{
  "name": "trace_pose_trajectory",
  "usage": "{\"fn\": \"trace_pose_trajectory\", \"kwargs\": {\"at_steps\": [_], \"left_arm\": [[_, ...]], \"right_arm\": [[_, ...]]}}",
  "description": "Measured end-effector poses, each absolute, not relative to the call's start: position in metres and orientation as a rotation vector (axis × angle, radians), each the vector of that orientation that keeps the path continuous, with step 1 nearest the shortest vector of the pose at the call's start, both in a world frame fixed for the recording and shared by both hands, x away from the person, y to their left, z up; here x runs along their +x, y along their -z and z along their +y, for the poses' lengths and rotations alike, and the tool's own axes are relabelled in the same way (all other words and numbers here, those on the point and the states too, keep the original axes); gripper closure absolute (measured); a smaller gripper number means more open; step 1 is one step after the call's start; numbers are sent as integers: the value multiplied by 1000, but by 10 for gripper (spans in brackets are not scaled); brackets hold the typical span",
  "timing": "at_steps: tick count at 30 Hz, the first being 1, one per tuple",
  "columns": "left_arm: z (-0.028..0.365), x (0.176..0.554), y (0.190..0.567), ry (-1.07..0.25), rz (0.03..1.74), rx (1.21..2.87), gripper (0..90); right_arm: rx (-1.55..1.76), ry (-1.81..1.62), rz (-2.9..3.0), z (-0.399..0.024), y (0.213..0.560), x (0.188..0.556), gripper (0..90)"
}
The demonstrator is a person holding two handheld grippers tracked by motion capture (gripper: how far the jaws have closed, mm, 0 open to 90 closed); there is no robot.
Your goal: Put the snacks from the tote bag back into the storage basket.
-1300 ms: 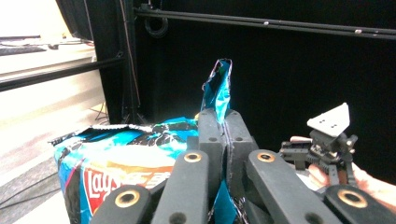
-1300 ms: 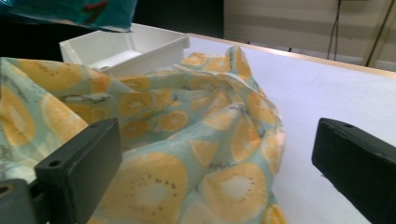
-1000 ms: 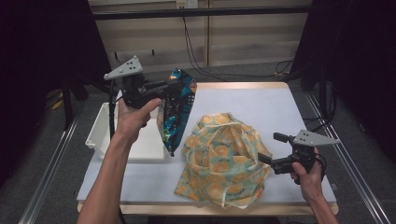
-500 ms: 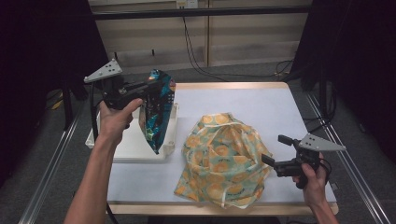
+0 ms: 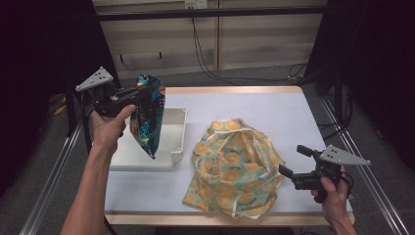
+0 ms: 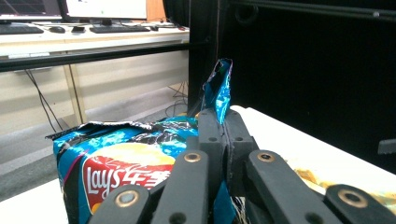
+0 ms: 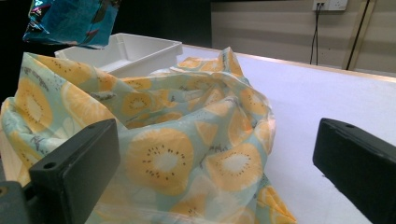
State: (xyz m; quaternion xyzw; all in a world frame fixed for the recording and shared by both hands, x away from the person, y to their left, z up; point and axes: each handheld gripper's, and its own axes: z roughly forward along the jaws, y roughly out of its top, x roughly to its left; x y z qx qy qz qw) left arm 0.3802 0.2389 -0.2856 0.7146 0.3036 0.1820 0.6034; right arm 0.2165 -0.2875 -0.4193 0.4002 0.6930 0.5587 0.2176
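Above the white tray (image 5: pixel 173 142), "Lay's" shows on the chip bag (image 6: pixel 122 164).

Blue Lay's chip bag (image 5: pixel 147 115) pinched at its top edge in my left gripper (image 5: pixel 142 93), hanging upright, crinkled, above the white tray (image 5: pixel 177 139)

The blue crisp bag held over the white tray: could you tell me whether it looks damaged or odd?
The blue foil crisp bag hangs pinched by one top corner in the left gripper, dangling crumpled over the white plastic tray.
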Motion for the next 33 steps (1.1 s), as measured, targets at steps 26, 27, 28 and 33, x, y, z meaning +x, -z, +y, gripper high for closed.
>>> {"fn": "trace_pose_trajectory", "kwargs": {"at_steps": [26,27,28,33], "left_arm": [[255,437,323,-517,890,1594,886],[254,439,323,-515,899,1593,886],[253,441,324,-522,899,1600,886],[243,449,331,-513,917,1605,886]], "right_arm": [[1117,-1497,1928,-286,427,220,8],[1116,-1496,1931,-286,427,220,8],[1117,-1497,1928,-285,427,220,8],[1103,-1498,1951,-283,426,221,6]]}}
